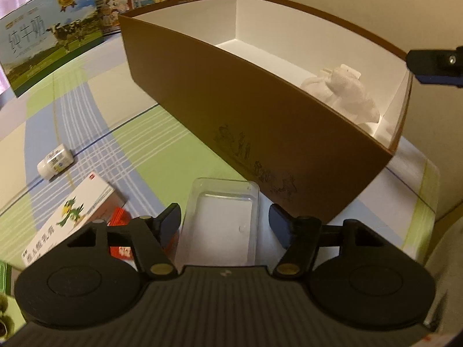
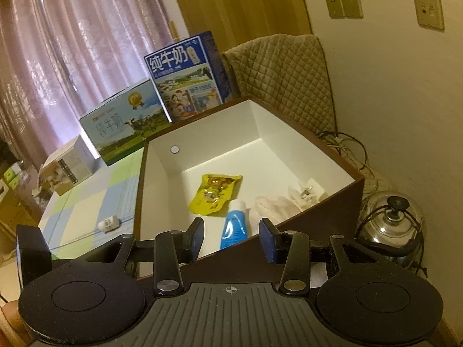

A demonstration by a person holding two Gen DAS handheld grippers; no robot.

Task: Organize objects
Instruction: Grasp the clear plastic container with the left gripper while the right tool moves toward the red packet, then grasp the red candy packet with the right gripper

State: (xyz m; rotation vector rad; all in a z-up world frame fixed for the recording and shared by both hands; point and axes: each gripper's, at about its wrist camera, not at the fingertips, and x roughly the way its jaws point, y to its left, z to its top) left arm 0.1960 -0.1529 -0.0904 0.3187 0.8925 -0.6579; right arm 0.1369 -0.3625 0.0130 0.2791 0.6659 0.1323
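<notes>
Readable text: milk cartons only.
Blue carton (image 2: 185,75) reads 纯牛奶, with "1955" lower down on its panel. Green pasture carton (image 2: 124,124) also reads 纯牛奶, beside a gold medal seal. Medicine box (image 1: 72,217) carries Chinese characters, too blurred to read. Small white bottle (image 1: 55,160) label unreadable.

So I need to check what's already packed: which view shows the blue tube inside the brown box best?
The right wrist view. It looks down into the brown box, so the blue tube shows lying beside the yellow snack packet. In the left wrist view the box's near wall hides the tube; only the white cloth shows inside.
</notes>
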